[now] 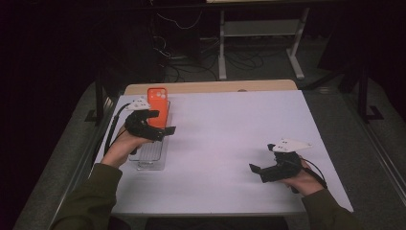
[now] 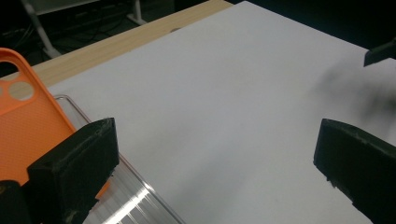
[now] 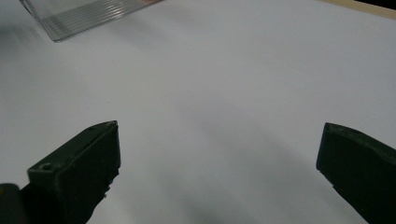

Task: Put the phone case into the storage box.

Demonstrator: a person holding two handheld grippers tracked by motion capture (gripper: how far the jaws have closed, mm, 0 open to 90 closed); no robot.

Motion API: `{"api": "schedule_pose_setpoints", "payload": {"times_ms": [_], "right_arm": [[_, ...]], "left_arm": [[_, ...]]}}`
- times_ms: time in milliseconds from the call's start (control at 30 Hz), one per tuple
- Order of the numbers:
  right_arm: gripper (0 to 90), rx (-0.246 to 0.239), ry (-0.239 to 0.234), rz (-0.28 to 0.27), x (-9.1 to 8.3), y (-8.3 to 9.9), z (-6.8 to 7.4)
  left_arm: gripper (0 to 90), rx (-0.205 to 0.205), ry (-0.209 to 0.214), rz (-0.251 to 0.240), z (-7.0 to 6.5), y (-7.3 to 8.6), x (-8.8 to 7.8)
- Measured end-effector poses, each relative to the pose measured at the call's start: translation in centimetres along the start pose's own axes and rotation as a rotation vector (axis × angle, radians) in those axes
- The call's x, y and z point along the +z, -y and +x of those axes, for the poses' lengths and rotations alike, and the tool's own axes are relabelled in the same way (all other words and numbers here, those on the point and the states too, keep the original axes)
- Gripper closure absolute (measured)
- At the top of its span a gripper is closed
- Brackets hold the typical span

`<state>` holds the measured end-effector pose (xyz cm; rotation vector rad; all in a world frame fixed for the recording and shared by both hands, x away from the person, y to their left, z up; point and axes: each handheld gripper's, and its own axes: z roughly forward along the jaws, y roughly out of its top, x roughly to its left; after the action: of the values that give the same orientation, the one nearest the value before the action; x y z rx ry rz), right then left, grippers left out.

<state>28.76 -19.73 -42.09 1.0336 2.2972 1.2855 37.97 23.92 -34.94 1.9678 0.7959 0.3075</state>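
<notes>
Orange silicone phone case (image 1: 158,108) stands upright at the far end of a clear plastic tray (image 1: 152,155), leaning slightly toward the far edge of the table (image 1: 225,143). The upright pose keeps the case's long edges exposed, which suits a side grasp.

Left gripper (image 1: 160,123) sits just beside the case, above the tray. In the left gripper view its jaws stand wide apart; one jaw lies in front of the orange case (image 2: 28,126), the other is well clear over bare white surface. Nothing is clamped. Contact between the near jaw and the case cannot be confirmed.

Right gripper (image 1: 261,170) rests low on the near right part of the table, well apart from the tray. Its jaws are also spread wide and hold nothing; the right gripper view places the tray's ribbed end (image 3: 88,16) far off.

Container contents: the tray holds the phone case at its far end. The near portion appears empty, with ribbed transparent walls visible.

Judgement: the left gripper is positioned either to take the case or to have just released it.
</notes>
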Motion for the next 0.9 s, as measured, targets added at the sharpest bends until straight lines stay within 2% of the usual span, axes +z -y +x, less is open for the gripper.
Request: {"api": "schedule_pose_setpoints", "payload": {"times_ms": [767,900], "right_arm": [[0.0,-0.007,-0.004,-0.015,-0.1,-0.2,0.1],[0.0,-0.007,0.0,-0.016,-0.2,-0.2,0.1]], "left_arm": [[0.0,0.007,0.029,-0.02,-2.4,4.8,-0.8],[0.0,0.021,0.028,-0.028,-2.8,5.4,-1.0]]}}
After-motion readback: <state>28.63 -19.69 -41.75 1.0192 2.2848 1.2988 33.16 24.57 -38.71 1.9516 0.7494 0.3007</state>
